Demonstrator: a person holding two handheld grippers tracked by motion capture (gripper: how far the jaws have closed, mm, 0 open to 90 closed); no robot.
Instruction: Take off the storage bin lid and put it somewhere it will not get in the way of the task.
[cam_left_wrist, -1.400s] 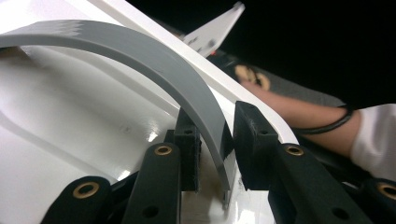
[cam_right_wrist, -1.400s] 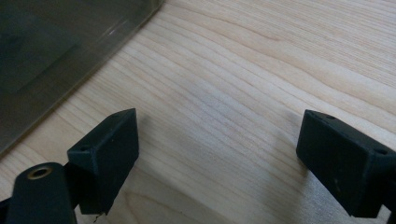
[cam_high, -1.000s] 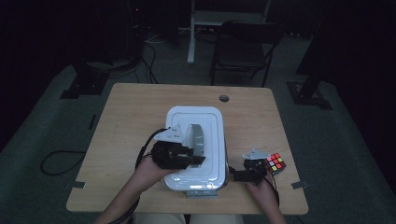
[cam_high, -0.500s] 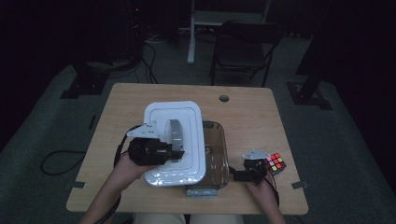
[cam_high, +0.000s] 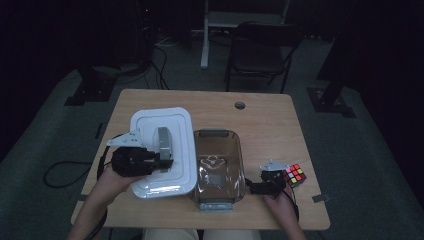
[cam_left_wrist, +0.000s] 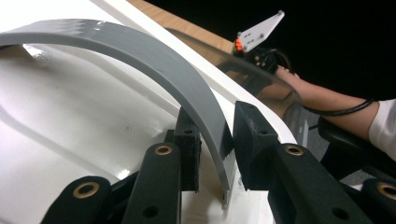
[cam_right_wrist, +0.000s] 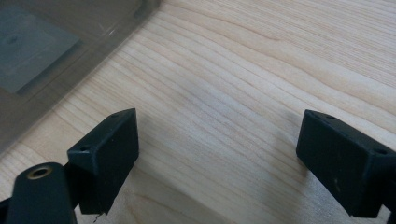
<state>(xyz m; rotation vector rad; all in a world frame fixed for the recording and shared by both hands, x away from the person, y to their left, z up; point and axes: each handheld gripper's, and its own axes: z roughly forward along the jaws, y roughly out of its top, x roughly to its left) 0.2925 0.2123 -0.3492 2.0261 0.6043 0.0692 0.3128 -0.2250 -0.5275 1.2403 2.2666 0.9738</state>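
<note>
The left gripper (cam_high: 162, 161) is clamping its jaws on the white lid's grey handle (cam_left_wrist: 154, 65), carrying it aside; the right gripper (cam_right_wrist: 219, 154) is idling wide open, empty, beside the clear bin (cam_high: 217, 167).

Wood table (cam_high: 260, 107) w/ clear bin (cam_high: 218, 170), cube (cam_high: 295, 174)

No legible text or labels anywhere

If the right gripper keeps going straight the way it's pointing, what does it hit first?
Probably the clear plastic container: the open right gripper points left across the bare wooden table toward its wall, though depth is hard to judge.
</note>
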